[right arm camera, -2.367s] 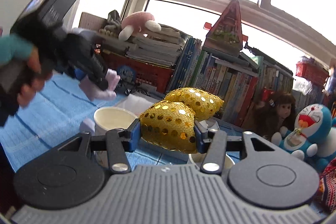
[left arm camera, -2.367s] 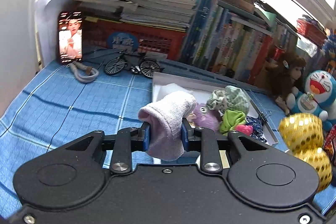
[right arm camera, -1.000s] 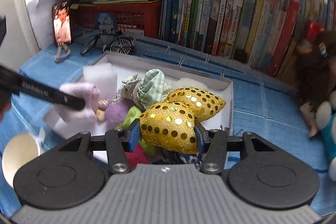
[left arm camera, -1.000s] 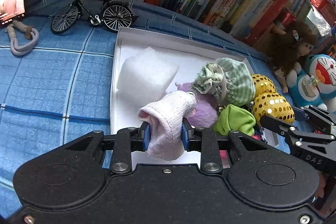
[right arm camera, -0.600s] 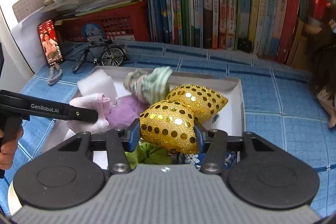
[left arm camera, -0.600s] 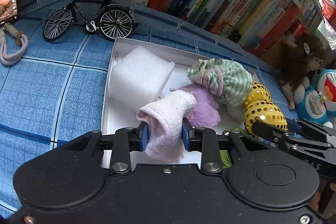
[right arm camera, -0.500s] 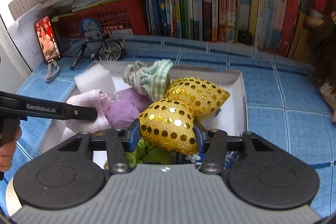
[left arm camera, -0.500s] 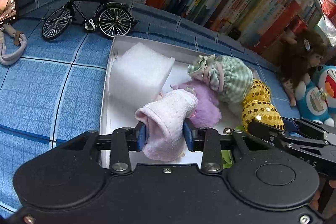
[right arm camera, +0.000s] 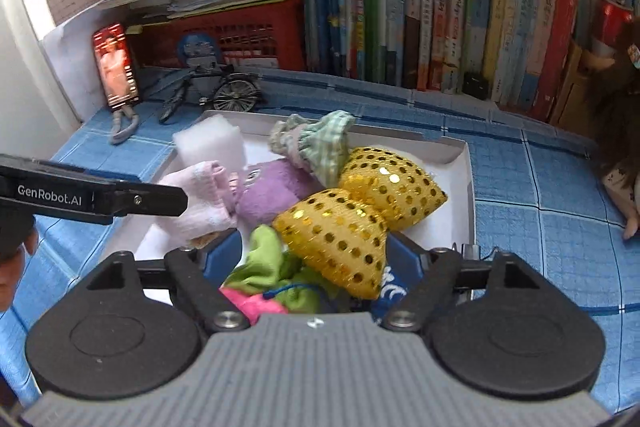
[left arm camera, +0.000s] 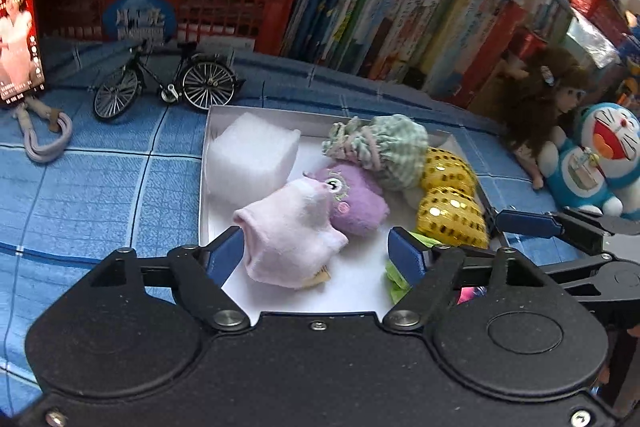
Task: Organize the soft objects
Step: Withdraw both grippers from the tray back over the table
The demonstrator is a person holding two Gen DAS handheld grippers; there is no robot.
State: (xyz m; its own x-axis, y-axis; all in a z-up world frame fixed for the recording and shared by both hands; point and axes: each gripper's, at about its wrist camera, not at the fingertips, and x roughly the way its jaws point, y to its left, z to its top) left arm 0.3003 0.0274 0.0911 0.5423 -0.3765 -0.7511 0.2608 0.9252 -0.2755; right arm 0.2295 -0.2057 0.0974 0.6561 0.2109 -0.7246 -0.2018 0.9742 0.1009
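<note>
A white shallow box (left arm camera: 256, 112) (right arm camera: 464, 163) on the blue cloth holds soft things. My left gripper (left arm camera: 316, 253) is open; the pale pink sock (left arm camera: 290, 233) lies loose in the box between its fingers. My right gripper (right arm camera: 314, 253) is open; the gold sequin bow (right arm camera: 360, 211) rests on the pile between its fingers, also seen in the left wrist view (left arm camera: 452, 203). In the box are a white foam block (left arm camera: 252, 155), a purple plush (left arm camera: 354, 201), a green checked cloth (left arm camera: 384, 147) and green fabric (right arm camera: 268, 263).
A model bicycle (left arm camera: 166, 83), a phone (left arm camera: 18, 35) and a red crate (left arm camera: 180, 7) stand behind the box. A row of books (right arm camera: 440, 7) lines the back. A brown-haired doll (left arm camera: 544, 95) and a Doraemon toy (left arm camera: 600, 159) sit at right.
Both grippers came down over the box and opened. The pink sock and the gold bow have been let go and now lie in the box.
</note>
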